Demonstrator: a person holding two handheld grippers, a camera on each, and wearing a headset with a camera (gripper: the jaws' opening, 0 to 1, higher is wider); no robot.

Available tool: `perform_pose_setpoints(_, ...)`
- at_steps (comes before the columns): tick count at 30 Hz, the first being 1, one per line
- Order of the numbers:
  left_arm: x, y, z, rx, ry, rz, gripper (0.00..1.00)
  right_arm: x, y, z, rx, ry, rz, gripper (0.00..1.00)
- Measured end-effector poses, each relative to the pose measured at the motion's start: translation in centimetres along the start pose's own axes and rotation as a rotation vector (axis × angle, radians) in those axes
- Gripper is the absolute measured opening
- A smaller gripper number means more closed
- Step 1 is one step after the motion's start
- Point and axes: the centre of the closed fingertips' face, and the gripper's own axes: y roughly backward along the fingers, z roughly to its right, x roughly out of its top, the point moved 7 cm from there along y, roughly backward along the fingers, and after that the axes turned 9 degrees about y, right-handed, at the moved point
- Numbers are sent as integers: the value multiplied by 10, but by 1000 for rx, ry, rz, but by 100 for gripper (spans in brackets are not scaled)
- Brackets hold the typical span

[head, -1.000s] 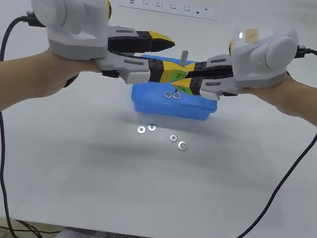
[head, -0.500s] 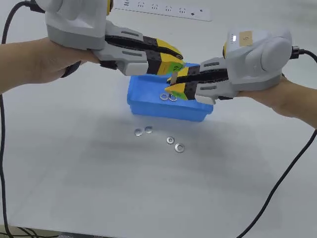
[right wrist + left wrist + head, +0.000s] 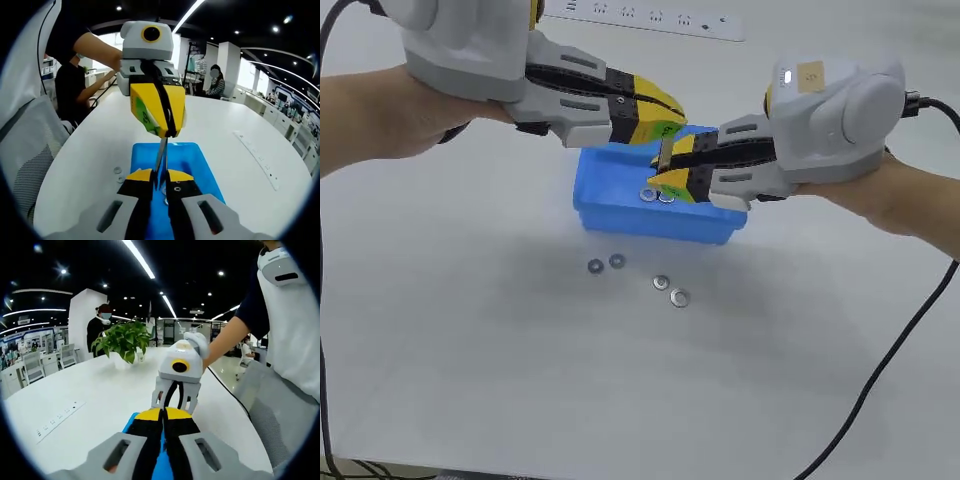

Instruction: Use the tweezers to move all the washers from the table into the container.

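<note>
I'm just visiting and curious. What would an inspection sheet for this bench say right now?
Surface: white table.
Job's things: blue container holding at least two washers; four washers on the table in front of it; tweezers upright between the grippers.
Clutter: power strip at the far edge.
Grippers: right gripper shut on the tweezers; left gripper shut at their top end.
Cables: black cables trail from both grippers.
Surroundings: open office, potted plant, people.
</note>
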Motion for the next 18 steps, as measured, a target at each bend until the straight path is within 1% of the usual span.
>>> perform_pose_setpoints(4,3,-1,-2,14,-35,2,4,1,1,3,-21,7,-1,11)
perform_pose_setpoints(9,5,0,-6,24,-39,11,4,3,2,6,-39,5,-4,12)
perform_pose_setpoints(11,6,0,-7,26,-40,15,4,5,3,6,-43,-11,-1,13)
perform_pose_setpoints(13,6,1,-10,29,-34,18,4,5,4,6,-48,-20,-1,15)
perform_pose_setpoints(17,8,4,-15,38,-37,27,4,9,5,4,-54,-24,4,23)
perform_pose_setpoints(18,8,4,-15,39,-37,28,4,9,5,3,-54,-24,5,24)
